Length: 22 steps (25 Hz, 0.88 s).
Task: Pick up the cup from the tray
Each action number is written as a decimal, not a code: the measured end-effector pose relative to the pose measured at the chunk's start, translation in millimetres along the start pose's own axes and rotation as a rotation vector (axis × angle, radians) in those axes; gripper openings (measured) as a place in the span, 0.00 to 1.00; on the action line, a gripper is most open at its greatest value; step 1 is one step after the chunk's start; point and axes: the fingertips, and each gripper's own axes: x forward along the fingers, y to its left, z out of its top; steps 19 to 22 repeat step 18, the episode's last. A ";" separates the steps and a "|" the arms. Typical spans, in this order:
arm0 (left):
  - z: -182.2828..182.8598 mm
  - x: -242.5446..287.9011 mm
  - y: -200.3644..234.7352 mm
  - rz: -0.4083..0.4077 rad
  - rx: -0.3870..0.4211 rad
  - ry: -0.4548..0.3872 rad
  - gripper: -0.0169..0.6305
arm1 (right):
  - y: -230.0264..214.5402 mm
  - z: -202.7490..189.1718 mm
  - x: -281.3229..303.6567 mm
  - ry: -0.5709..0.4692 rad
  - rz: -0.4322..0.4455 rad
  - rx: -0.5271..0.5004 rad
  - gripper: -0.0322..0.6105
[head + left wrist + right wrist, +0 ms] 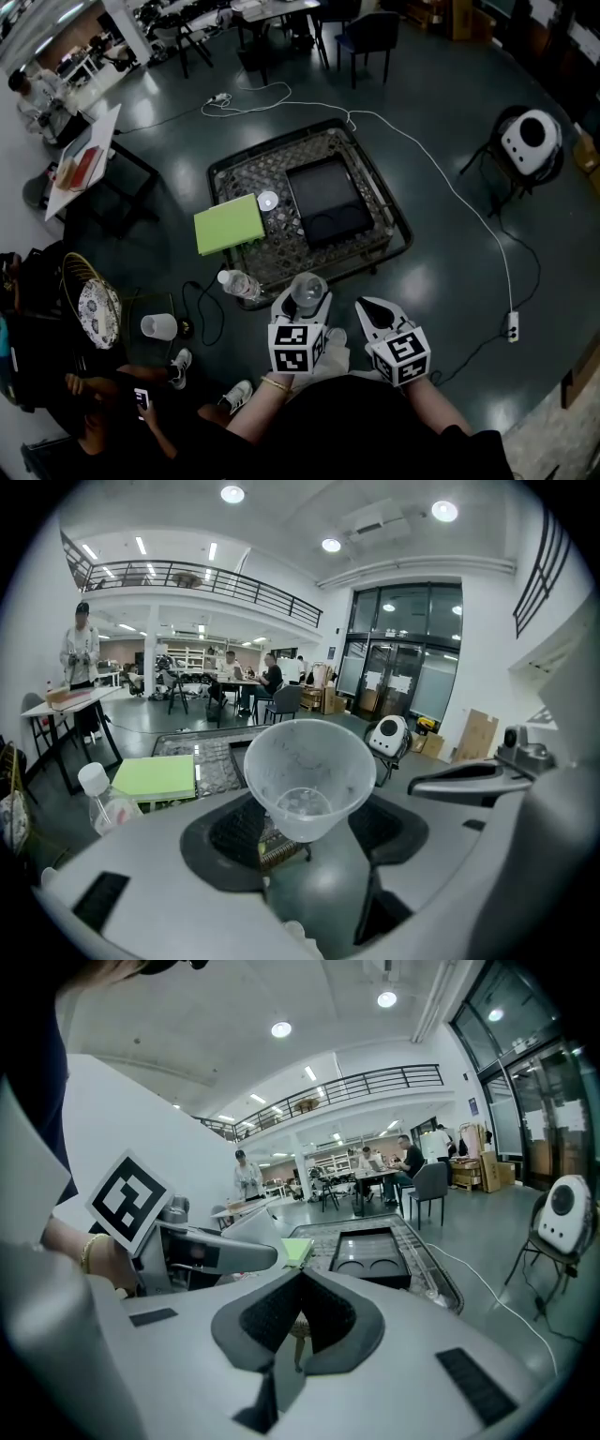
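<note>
Holding the cup (309,289) in the left tongs (304,302), closed only far enough to pinch its lower wall, mouth tipped up and forward. Clear of the tray (326,199) now, hanging at 6 o'clock from it, about over the near edge of the bench (246,178). Right tongs (367,309) at 3 o'clock of the left: shut pad to pad, gripping nothing.

Now the worries, guessing from here. Could lose the cup to a slip: thin, smooth, tapered plastic, caught only near the base, so likely to squirt out of the pads with any easing of the squeeze. Could just as well crumple it by clamping harder. Could clip the bottle (240,284), at 9 o'clock of the cup by the bench's near corner, with a careless swing that way, and knock it to the floor. Might bump the right tongs too, parked just beside.

Counting up:
- Two tongs.
- Two cups in all: the clear one in the grip, plus one white cup (158,326) well off the bench at 8 o'clock.
- One tray, with two round wells (352,1267), both bare.
- One bottle.
- One green pad (229,223) at 9 o'clock of the tray.
- One small disc (268,201) between pad and tray.
</note>
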 end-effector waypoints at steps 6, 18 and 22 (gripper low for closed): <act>1.3 0.7 -2.2 -0.007 -0.002 -0.001 0.47 | 3.9 -0.4 -1.1 0.006 0.005 -0.010 0.07; 6.9 4.9 -0.4 -0.003 -0.002 -0.011 0.47 | -0.9 1.5 1.5 0.001 -0.002 -0.017 0.07; 6.9 4.9 -0.4 -0.003 -0.002 -0.011 0.47 | -0.9 1.5 1.5 0.001 -0.002 -0.017 0.07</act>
